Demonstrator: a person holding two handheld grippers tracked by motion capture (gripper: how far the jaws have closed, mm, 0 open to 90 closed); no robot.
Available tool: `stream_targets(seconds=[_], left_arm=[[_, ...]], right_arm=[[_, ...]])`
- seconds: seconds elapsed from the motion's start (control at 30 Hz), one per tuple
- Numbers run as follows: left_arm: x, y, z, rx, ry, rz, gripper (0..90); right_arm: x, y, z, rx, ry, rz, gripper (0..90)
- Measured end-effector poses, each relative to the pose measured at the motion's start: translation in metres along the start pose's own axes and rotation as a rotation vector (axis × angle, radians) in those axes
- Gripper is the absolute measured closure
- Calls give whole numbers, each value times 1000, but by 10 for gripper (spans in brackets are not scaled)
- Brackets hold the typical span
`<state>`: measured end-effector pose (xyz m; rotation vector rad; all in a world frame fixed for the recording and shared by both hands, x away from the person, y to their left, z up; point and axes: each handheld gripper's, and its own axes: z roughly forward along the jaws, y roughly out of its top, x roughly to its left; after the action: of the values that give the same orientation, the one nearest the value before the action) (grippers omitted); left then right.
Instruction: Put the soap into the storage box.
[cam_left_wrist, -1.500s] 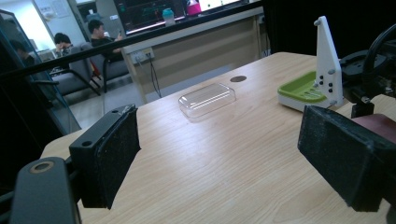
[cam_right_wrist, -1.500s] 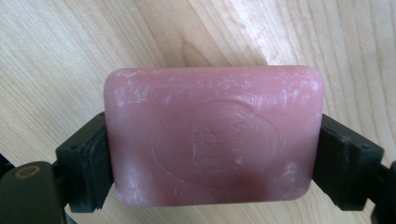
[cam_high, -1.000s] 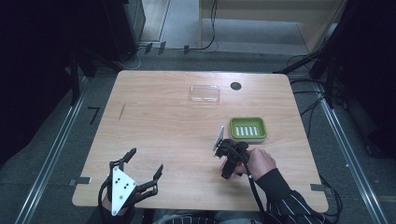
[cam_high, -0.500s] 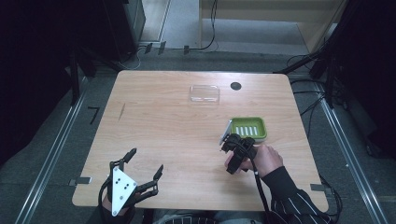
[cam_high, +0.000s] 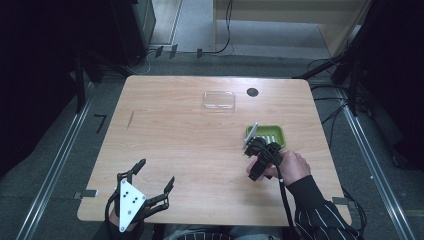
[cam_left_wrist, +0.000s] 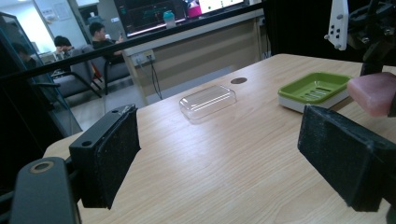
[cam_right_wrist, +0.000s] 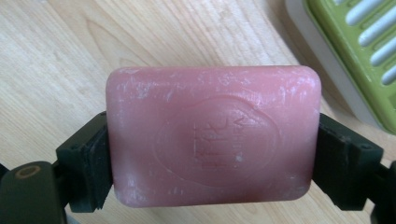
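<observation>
One pink soap bar (cam_right_wrist: 212, 135) clamped in the right gripper (cam_high: 257, 160), hidden from above by hand (cam_high: 292, 167); embossed lettering unreadable. One green soap dish (cam_high: 272, 134) just beyond it, one clear lid (cam_high: 219, 100) farther off. Left gripper (cam_high: 152, 185) spread wide, empty, over worktop (cam_high: 175, 130).

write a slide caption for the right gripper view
Right gripper clamps a pink soap bar beside the green soap dish.
</observation>
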<state>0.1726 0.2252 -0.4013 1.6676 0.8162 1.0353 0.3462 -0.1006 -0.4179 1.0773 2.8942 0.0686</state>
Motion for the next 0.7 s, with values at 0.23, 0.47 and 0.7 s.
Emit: stream_targets(seconds=[0.23,0.47,0.7], left_arm=[[0,0,0,0,2,0,131],[0,0,0,1,1,1,131],[-1,0,0,1,1,3,131]], right_arm=[[-6,-2,0,0,0,18,140],[-14,-3,-3,-11,-4,36,140],[-25,-5,-5,-24,-5,63,140]])
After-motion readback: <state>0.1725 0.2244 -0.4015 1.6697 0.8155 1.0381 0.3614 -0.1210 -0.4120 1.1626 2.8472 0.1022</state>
